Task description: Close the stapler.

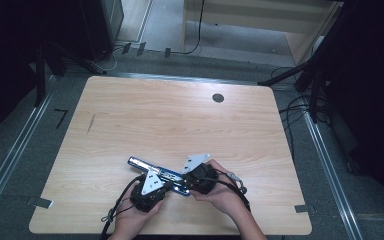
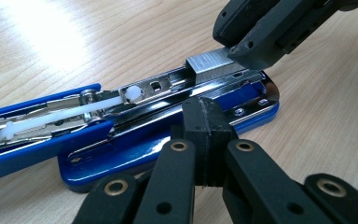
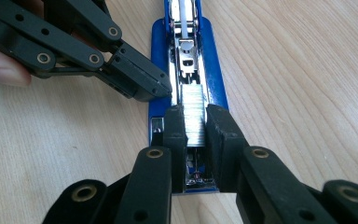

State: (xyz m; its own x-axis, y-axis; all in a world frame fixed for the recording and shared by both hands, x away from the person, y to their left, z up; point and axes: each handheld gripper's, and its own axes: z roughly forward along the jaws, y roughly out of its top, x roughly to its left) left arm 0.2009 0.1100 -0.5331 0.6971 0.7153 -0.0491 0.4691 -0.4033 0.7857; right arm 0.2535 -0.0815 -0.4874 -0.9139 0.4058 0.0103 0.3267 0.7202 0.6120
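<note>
Two grippers meet at the opened blue stapler [image 1: 159, 175] near the table's [image 1: 180, 125] front edge. Right gripper [image 3: 196, 122] clasps a staple strip [image 3: 194, 116] lengthwise along the magazine channel; left gripper [image 2: 208, 123], jaws closed, braces the base sideways.

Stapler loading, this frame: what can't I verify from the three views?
- High view: the strip of staples is hidden under the right gripper and left gripper.
- Left gripper view: the stapler is cut off at the left edge.
- Right gripper view: the staples sit between the jaws; whether they are seated in the channel is hidden by the pads.
</note>
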